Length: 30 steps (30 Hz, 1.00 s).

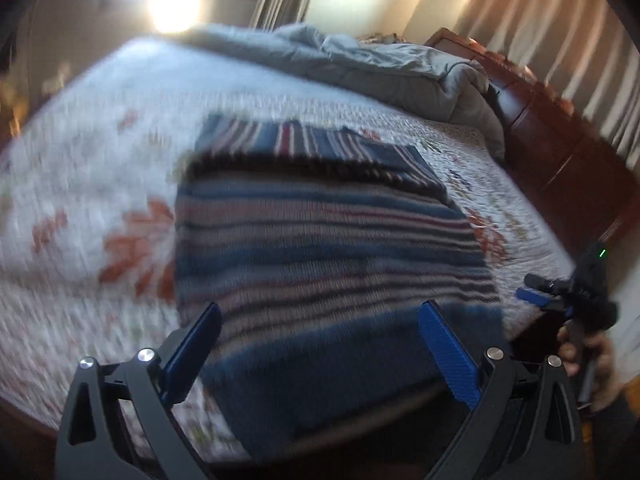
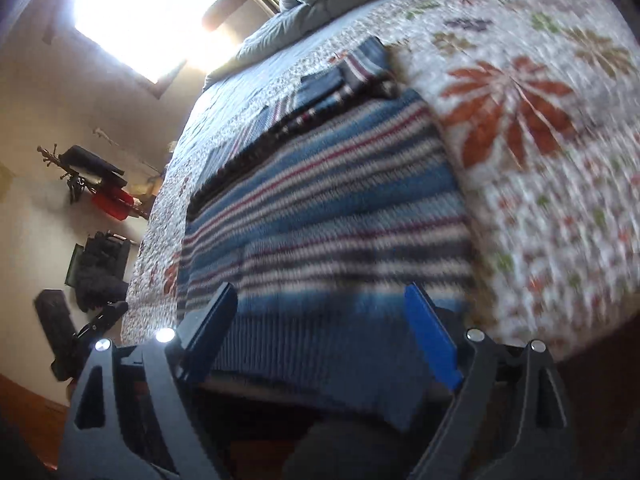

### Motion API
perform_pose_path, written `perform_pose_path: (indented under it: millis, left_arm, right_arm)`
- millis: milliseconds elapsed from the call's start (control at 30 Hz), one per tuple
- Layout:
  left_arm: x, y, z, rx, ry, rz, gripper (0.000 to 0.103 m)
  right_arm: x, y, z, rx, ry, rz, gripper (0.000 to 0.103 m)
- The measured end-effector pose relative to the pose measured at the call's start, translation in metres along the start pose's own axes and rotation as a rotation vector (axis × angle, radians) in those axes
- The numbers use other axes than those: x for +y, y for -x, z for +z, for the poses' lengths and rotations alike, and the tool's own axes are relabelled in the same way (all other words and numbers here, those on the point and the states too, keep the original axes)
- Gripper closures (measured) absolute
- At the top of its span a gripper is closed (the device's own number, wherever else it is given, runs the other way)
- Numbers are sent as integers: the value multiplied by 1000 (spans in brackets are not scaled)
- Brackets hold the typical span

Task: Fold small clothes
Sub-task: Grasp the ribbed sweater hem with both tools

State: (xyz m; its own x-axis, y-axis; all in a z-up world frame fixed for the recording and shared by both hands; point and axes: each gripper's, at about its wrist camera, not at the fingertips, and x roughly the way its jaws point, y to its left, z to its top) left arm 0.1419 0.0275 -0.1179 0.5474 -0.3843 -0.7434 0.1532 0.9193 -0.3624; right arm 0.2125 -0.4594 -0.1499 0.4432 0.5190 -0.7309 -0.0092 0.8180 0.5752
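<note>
1. Both views are pretty smeared with motion blur. The quilt [image 1: 92,216] and striped sweater [image 1: 320,248] ahead of the left gripper [image 1: 320,320] look streaky.
2. Huge blown-out window glare [image 2: 132,12] sits far ahead and left of the right gripper [image 2: 320,304].
3. Fisheye bends everything, with dark corners.
4. The near sweater hem sits in shadow.
</note>
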Motion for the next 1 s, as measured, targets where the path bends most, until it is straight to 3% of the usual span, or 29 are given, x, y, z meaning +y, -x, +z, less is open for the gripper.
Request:
perform_pose_path:
  millis: [200,400,533,667,800,867,900,933,1000]
  left_arm:
    - [70,7,-39,56,269,-90,4]
    - [99,-25,-56,190,470,-259,4]
    - [94,-49,-64,266,501,-227,4]
    - [95,-66,-76,327,566,-222,4]
    - [90,-70,-79,334,572,-234,5]
    - [87,-73,-79,342,572,-245,10]
    - [86,-72,-79,343,569,-246,18]
    - [84,-73,-77,348,562,-248,34]
    - [79,-75,-75,364,543,-250,46]
  right_arm:
    - [-38,28,-35,39,-90,42,18]
    - [-65,4,-53,140,-196,90,20]
    - [-75,-12,-65,180,-267,103,20]
    - [-79,-17,-71,203,-296,125,42]
    - [-88,-17,-72,209,-341,149,45]
    - [-83,-17,-70,215,-331,147,48]
    - [-81,-17,-70,217,-327,158,53]
    - [-78,-18,-69,217,-319,165,56]
    - [-73,-20,-67,214,-304,177,63]
